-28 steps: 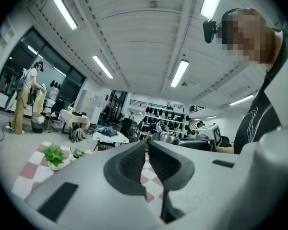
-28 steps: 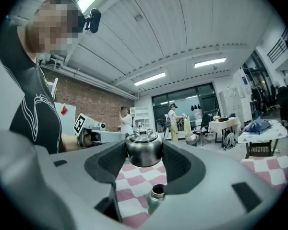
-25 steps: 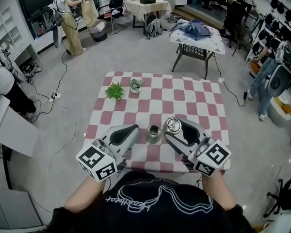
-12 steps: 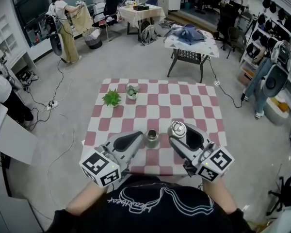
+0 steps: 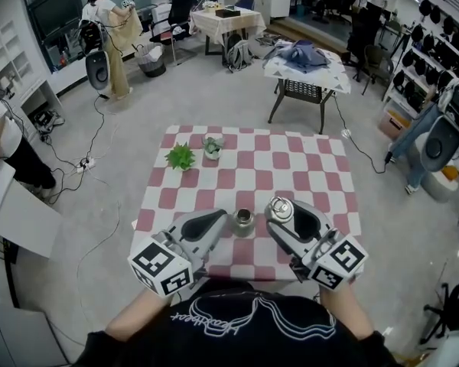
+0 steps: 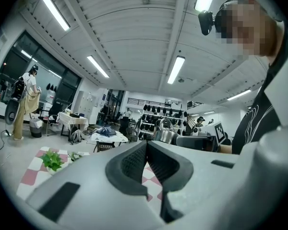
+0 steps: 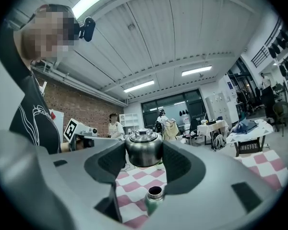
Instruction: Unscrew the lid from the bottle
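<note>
Toward the far left of the checkered worktop (image 5: 306,167) I see a small green plant (image 5: 181,157), and just to its right a little pot (image 5: 213,146) with something pale green in it. Both stand well apart from the work at the near edge. Nearer me, the left gripper (image 6: 146,150) lies low over the near edge with its jaws pressed together and nothing between them. Its tip is just beside the bottle, and I cannot tell whether it touches. The bottle (image 5: 243,220) stands upright on the cloth between my two grippers, its mouth open and uncapped. To its right, the right gripper (image 7: 144,163) has its jaws clamped on either side of the round metal lid (image 7: 143,147). It holds the lid clear of the bottle, above it and slightly to the right, with the knob upward.
</note>
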